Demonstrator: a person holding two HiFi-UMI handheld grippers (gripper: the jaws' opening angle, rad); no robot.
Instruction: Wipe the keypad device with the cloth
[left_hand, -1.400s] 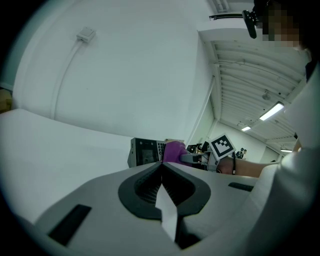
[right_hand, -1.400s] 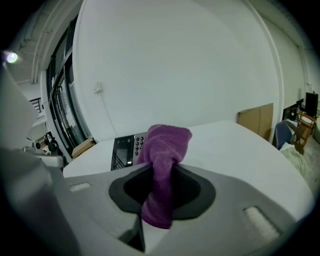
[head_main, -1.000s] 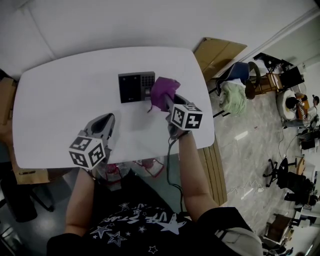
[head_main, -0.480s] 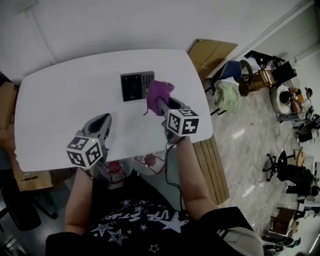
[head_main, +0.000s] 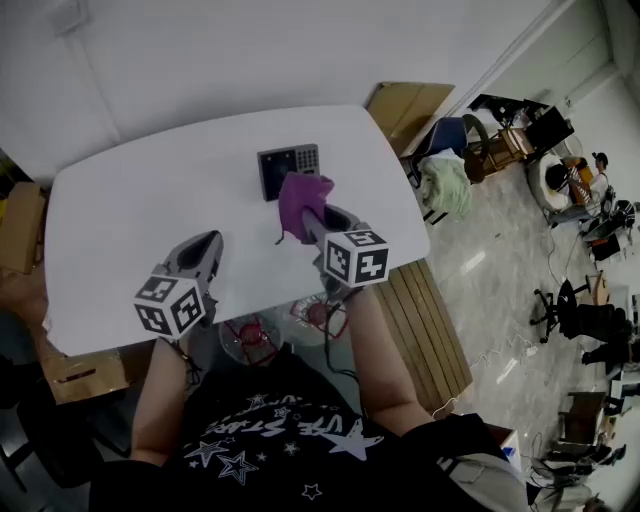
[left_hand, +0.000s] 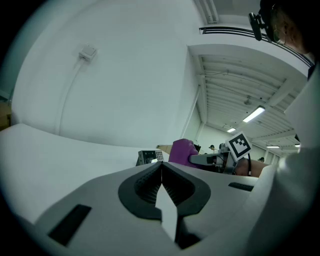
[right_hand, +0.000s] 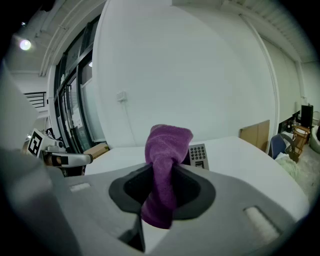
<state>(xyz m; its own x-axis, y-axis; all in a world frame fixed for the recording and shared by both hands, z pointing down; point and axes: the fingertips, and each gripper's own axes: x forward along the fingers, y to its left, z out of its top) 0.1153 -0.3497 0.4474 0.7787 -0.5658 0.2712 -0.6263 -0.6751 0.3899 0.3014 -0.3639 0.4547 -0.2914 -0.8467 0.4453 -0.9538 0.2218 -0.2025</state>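
While your right tongs (right_hand: 162, 174) pinch the purple cloth (head_main: 300, 200), the keypad device (head_main: 288, 168) lies just beyond their tips on the worktop (head_main: 130, 200). Your left tongs (left_hand: 161, 167) are pressed together on nothing, well apart from both.

The flat dark keypad device (head_main: 288, 170) lies on the big white round-cornered table (head_main: 120, 200), on the far side, a bit right of the middle. The soft purple cloth (head_main: 300, 203) sits in the jaws of the right gripper (head_main: 308, 215), just near of the device and over its near edge. The left gripper (head_main: 208, 243) is over the near left part of the table, well apart from the device, its jaws together with nothing between them. A brown cardboard sheet (head_main: 405, 105) stands past the table's far right corner.
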